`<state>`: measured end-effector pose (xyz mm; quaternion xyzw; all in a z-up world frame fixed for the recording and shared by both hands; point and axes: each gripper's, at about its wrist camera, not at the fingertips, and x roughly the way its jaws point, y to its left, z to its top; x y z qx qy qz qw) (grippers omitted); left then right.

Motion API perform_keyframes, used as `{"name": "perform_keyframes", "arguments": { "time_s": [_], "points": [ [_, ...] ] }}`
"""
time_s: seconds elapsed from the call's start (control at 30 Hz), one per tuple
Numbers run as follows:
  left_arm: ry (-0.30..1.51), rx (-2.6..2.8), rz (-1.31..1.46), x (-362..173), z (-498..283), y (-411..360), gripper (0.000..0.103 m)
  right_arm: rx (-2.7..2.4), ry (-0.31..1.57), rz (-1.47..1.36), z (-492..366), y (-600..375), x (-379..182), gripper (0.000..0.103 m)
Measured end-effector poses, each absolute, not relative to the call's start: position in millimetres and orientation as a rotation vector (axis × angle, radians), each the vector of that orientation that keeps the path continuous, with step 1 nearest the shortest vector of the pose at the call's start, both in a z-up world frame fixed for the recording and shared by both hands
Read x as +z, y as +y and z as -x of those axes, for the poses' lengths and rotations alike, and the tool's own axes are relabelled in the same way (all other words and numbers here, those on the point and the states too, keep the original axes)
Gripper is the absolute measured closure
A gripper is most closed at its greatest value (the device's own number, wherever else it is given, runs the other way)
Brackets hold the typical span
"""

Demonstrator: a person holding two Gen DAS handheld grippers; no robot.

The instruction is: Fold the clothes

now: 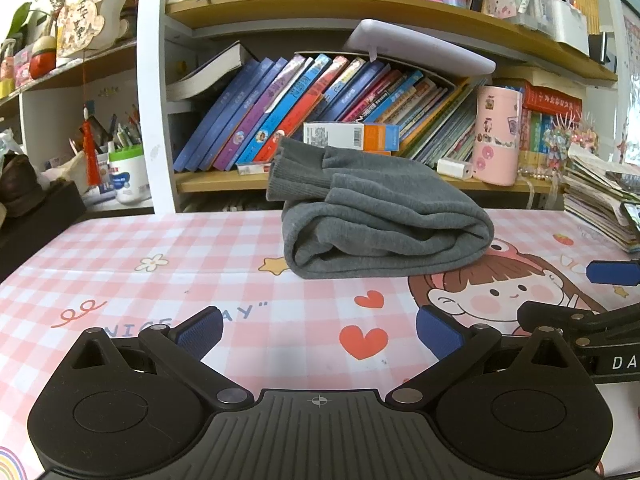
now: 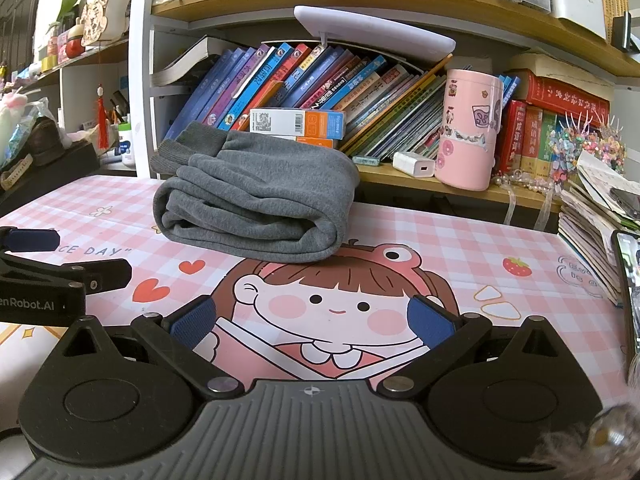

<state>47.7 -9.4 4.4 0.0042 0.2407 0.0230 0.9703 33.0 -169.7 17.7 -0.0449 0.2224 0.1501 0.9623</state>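
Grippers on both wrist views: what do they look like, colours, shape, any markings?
Both match. The left gripper and right gripper each have black linkage arms with silver pivot pins, two round black discs, a ribbed grey centre plate with a small crosshair mark, and blue textured pads on the fingers. White lettering shows on their sides, partly cut off. No cables, hands or sleeves are visible.
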Motion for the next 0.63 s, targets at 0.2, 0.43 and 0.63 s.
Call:
{"name": "perform_keyframes", "arguments": {
  "time_s": [0.2,0.43,0.63],
  "points": [
    [0.487,0.041,-0.008,4.0,-48.2,-9.0,0.000,0.308,0.452,0.093,-33.2,-170.0,17.8,0.000],
    [0.482,0.027,-0.006,4.4,-47.9,-9.1,0.000,0.312,0.452,0.095,-33.0,-169.2,17.5,0.000],
    [0.494,0.028,0.019,3.2,-49.2,-5.7,0.000,0.315,0.455,0.096,-33.1,-169.1,17.5,0.000]
  ]
}}
